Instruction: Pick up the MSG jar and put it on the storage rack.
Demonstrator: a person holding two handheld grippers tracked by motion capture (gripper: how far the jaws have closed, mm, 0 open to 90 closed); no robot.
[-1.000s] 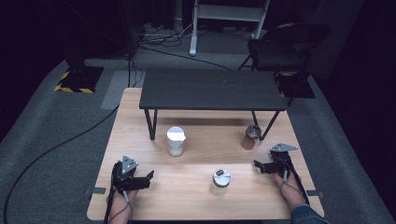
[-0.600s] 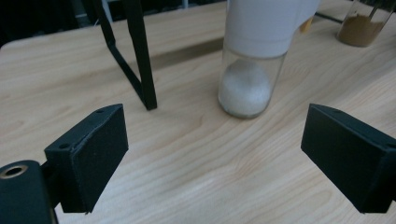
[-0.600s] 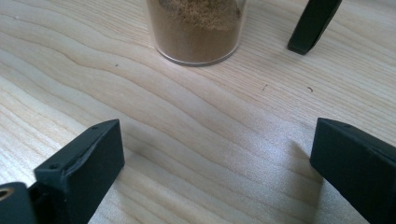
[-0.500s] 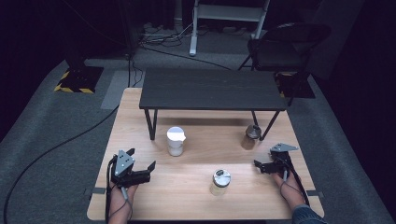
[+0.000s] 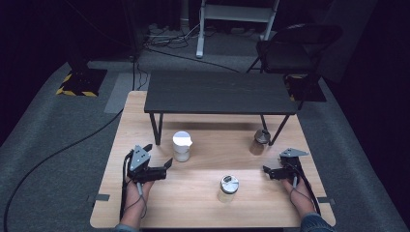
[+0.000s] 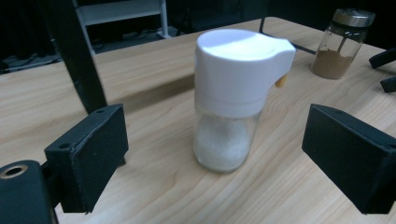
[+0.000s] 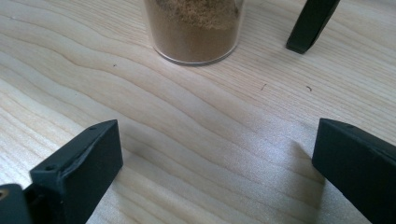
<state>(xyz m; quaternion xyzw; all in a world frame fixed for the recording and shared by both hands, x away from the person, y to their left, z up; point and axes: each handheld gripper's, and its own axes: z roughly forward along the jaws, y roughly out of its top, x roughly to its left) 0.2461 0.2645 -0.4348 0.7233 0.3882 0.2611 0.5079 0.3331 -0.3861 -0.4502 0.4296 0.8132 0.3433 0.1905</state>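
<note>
Left gripper view: left gripper jaws stand wide, white-capped jar just ahead between them, untouched. Right gripper jaws, just opening, stand wide and empty, brown spice jar ahead.

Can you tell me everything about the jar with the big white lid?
The white-lidded jar is a small clear glass shaker standing upright on the wooden table, just in front of the low black table. Its wide white plastic cap has a spout sticking out at one side, with a small yellow bit beneath it. White grains like sugar or salt fill the lower part. Nothing touches it: the left gripper points at it with open jaws, close beside it.
</note>
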